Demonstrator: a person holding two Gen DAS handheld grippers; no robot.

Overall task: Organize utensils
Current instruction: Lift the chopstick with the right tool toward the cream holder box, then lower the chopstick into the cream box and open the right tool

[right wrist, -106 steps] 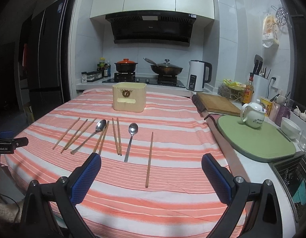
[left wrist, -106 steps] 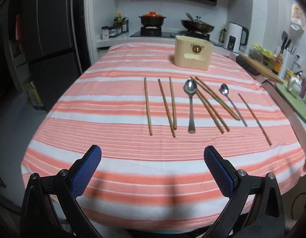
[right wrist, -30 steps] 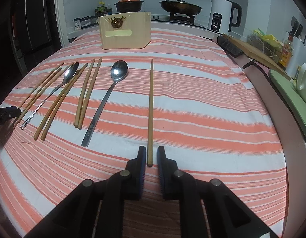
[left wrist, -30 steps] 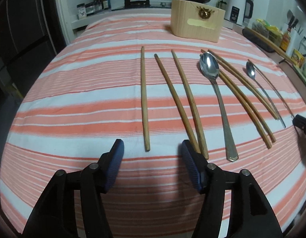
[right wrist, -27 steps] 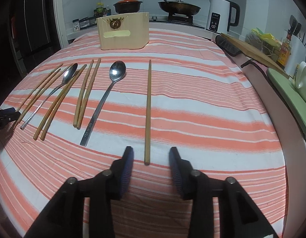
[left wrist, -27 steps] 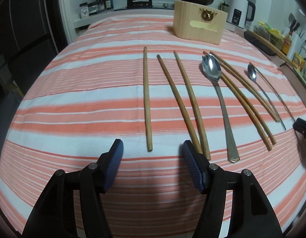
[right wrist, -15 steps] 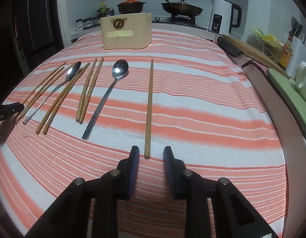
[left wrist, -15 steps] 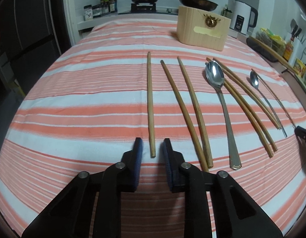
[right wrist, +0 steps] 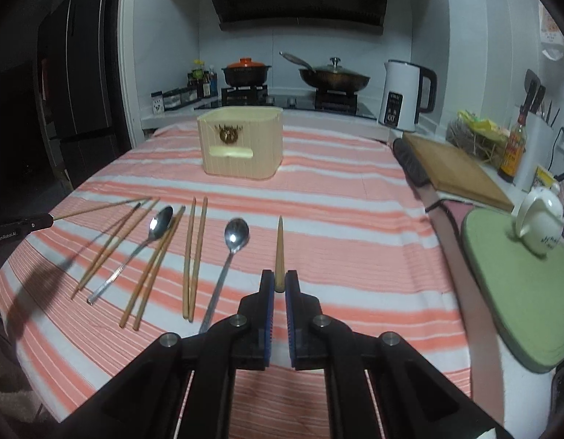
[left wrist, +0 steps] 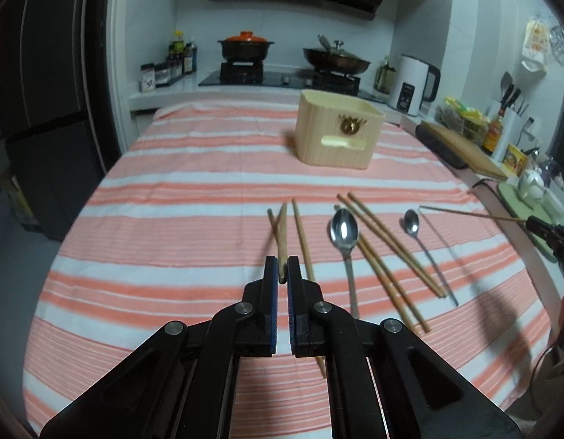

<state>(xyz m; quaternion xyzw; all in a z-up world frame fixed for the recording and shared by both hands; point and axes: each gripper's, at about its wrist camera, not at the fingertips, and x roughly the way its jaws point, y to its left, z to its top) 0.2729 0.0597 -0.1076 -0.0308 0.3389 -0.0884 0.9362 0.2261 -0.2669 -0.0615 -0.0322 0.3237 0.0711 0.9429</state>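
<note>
We have both tools clamped on a chopstick by its near end: the left gripper [left wrist: 282, 269] on one chopstick [left wrist: 281, 236], the right gripper [right wrist: 279, 285] on another chopstick [right wrist: 279, 252], each lifted off the striped cloth [right wrist: 355, 241] and pointing away toward the box. Beyond them six chopsticks [right wrist: 194, 252] and two spoons [right wrist: 236, 238] lie lengthwise on the cloth. Farthest stands the cream utensil box [right wrist: 241, 146]; the left tool's side reads "GenRobot.AI".

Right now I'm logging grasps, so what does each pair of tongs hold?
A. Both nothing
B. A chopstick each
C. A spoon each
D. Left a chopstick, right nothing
B: the left tongs and right tongs are each shut on one chopstick.
</note>
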